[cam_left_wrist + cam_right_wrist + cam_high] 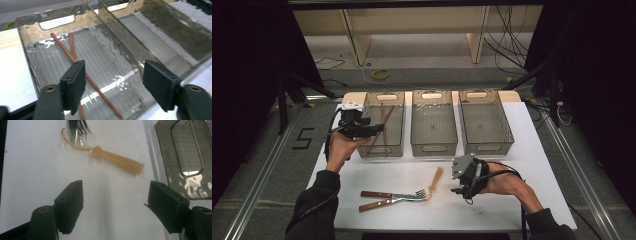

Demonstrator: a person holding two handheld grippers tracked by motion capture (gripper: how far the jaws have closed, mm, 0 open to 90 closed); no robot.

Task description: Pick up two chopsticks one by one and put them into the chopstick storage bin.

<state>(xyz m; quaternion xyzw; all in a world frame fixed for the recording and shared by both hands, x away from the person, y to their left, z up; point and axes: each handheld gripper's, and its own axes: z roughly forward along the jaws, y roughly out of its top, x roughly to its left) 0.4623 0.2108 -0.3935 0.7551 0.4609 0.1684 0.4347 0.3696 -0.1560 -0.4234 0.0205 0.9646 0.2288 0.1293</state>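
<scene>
We find the left gripper (373,129) over the near end of the left bin (398,100), jaws spread with nothing between them; two thin chopsticks (75,58) lie crossed on its floor. The right gripper (456,190) hovers low near the table's right, jaws also spread and empty, aimed at the translucent orange spoon (117,161). We judge the spoon light, stiff and a little slick; mid-handle looks the safest hold. Two wooden-handled forks (389,198) lie left of it.

Your chopsticks (72,56): reddish-brown. Bin (30,50) round them: clear smoky grey, ribbed floor. Spoon (117,161): translucent amber. Forks (389,198): brown handles, silver tines. Tabletop (492,210): white. Gripper pads: black.
</scene>
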